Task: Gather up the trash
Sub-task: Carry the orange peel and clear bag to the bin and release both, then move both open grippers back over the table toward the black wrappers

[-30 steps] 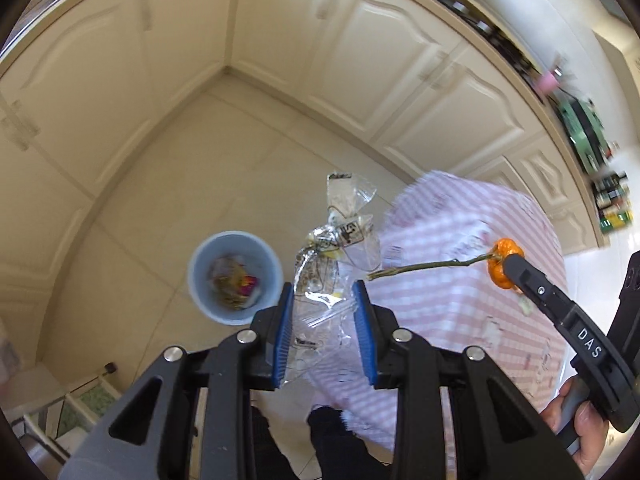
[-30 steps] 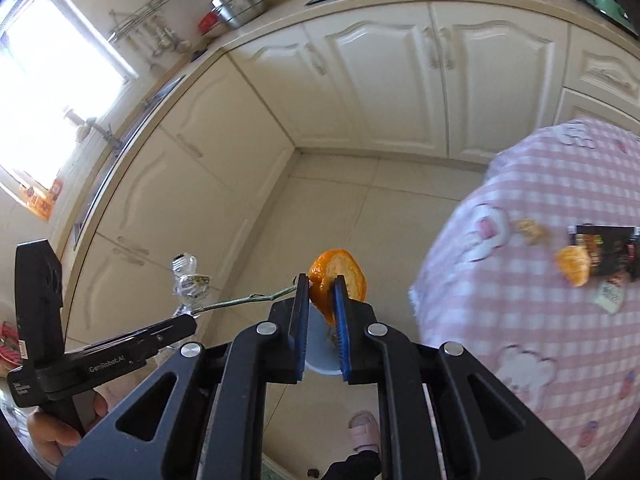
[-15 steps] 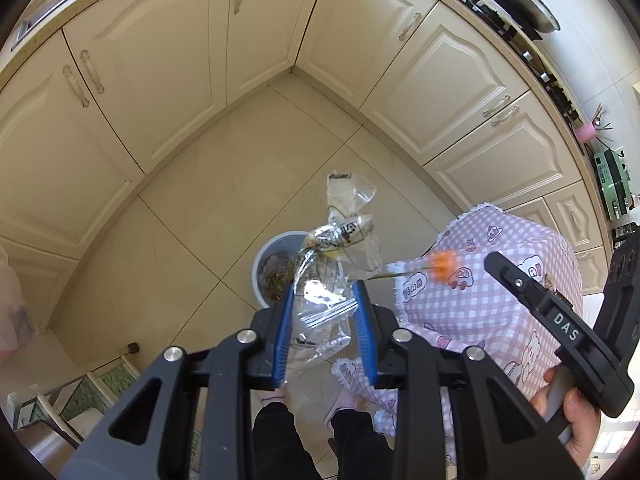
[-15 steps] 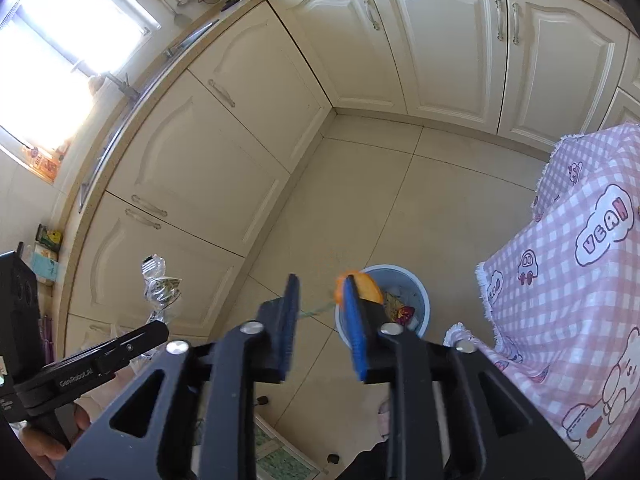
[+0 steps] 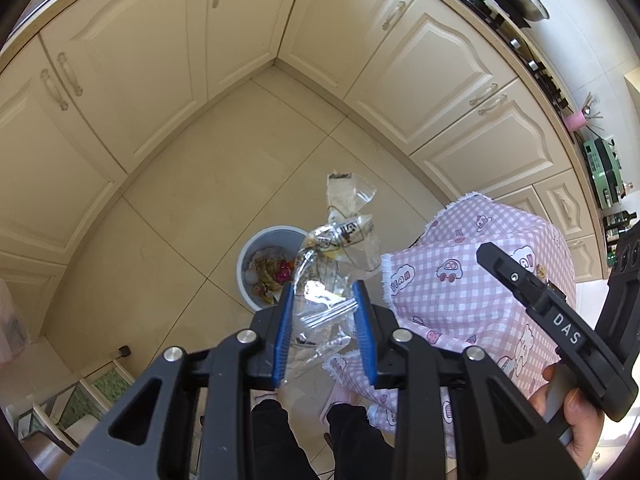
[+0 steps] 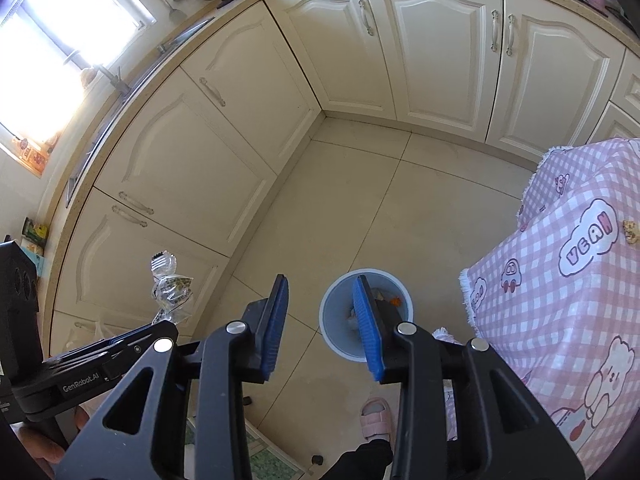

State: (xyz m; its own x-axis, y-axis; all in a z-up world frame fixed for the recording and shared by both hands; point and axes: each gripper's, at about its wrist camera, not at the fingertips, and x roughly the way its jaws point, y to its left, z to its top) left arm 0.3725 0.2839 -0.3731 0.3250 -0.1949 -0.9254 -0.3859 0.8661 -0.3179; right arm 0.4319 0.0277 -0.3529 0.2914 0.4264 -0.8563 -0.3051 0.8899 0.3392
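Note:
My left gripper point(image 5: 325, 320) is shut on a crumpled clear plastic wrapper point(image 5: 336, 256) and holds it high above the floor, over the blue-grey trash bin point(image 5: 246, 258). The bin holds several scraps. My right gripper point(image 6: 322, 320) is open and empty above the same bin point(image 6: 338, 334); an orange peel point(image 6: 396, 301) lies inside it. The wrapper also shows at the left of the right wrist view point(image 6: 168, 284). The right gripper's body shows at the right of the left wrist view point(image 5: 552, 320).
A table with a pink checked cloth point(image 6: 568, 280) stands right of the bin, with a crumb point(image 6: 631, 231) on it. Cream kitchen cabinets point(image 5: 432, 72) line the far walls around a tiled floor point(image 6: 360, 200). My slippered foot point(image 6: 374, 420) is near the bin.
My right gripper opened and let go of the orange peel with its stem, which now lies in the bin. The left gripper keeps its hold on the wrapper; both views rose above the bin.

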